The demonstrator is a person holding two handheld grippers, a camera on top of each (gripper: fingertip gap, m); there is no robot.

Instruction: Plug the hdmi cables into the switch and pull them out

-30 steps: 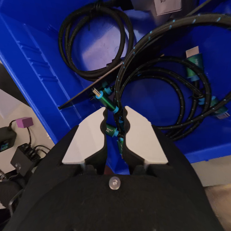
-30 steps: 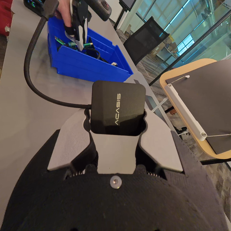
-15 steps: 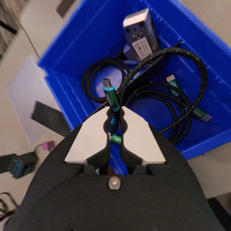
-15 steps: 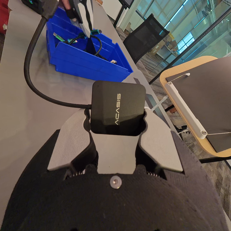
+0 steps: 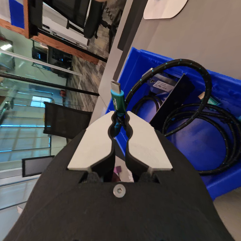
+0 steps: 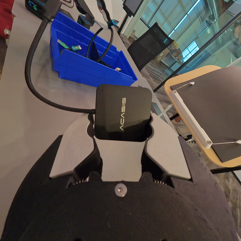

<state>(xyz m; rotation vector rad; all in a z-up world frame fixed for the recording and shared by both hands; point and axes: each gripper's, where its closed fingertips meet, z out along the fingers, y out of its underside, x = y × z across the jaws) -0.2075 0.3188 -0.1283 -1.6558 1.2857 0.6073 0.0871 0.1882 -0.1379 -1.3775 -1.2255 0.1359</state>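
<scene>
Left gripper (image 5: 120,116) is clamped on the rear end of a green HDMI plug (image 5: 118,101), metal tip pointing away, lifted above the near-left corner of the blue bin (image 5: 131,61). Its braided black cable (image 5: 203,80) loops back down into the bin, where more coiled cables (image 5: 226,136) and a grey box with a label (image 5: 159,83) lie. Right gripper (image 6: 122,125) is closed around a flat black switch (image 6: 123,112), resting on or just over the grey table (image 6: 19,117); a thick black cord (image 6: 30,73) leaves the switch's left side and curves far left. Ports on the switch not visible here. Plug looks light and rigid, smooth metal shell likely slippery, so hold by the shell close behind the tip, not by the cable; braided cable looks stiff and springy, probably tugs sideways on the plug. Switch looks light, may slide unless pinned by its side edges. Table is smooth grey laminate, bin sits far from the switch. Office room, glass walls, black chair (image 6: 150,47), wood-edged table (image 6: 185,117) on the right.
</scene>
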